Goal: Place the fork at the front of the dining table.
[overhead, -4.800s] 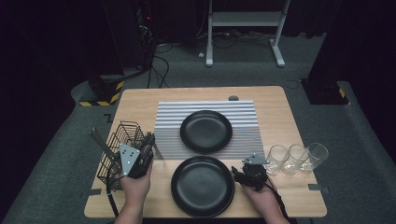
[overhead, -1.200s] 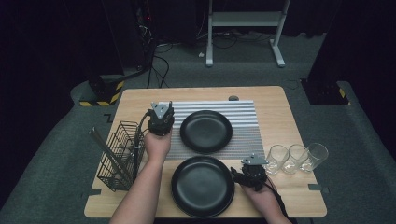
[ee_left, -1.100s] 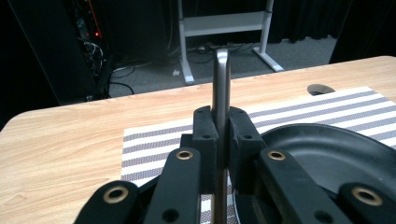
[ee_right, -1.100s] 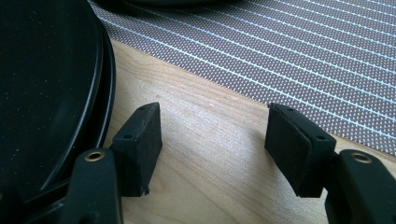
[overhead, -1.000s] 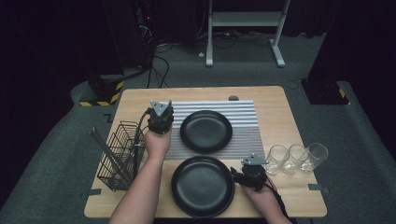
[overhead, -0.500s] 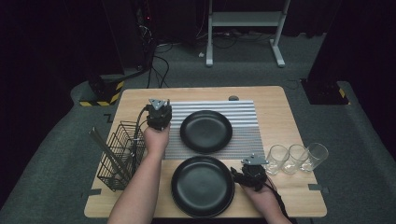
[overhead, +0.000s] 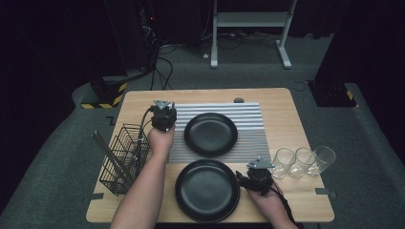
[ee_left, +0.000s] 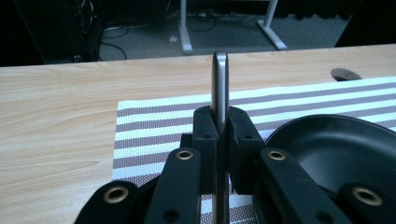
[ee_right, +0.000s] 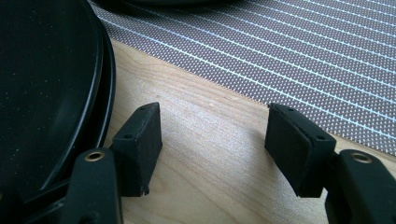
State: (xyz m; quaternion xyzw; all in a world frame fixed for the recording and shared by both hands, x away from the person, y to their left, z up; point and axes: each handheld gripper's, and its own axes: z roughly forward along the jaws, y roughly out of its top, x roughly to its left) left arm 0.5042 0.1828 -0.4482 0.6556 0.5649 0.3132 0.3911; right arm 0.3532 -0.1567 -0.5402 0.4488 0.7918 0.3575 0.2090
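Note:
My left gripper [overhead: 163, 113] hovers over the left edge of the striped placemat [overhead: 253, 138], left of the far black plate [overhead: 210, 134]. It is shut on a flat metal utensil handle [ee_left: 220, 79] that stands up between the jaws of the left gripper [ee_left: 220, 122]. The utensil's working end is hidden. A second black plate [overhead: 207, 190] lies on the bare wood near the front edge. My right gripper [overhead: 253, 179] rests just right of it, open; in the right gripper view, bare wood shows in the right gripper's [ee_right: 212, 135] gap, beside the plate rim [ee_right: 100, 70].
A black wire basket [overhead: 122, 157] with long utensils [overhead: 106, 151] leaning in it stands at the table's left edge. Three clear glasses [overhead: 304, 161] stand in a row at the right. The table [overhead: 282, 105] has bare wood around the mat.
The left gripper went from the wire basket up to the mat's left edge with the utensil in it, then drifted slightly farther and left. The right gripper stayed put.

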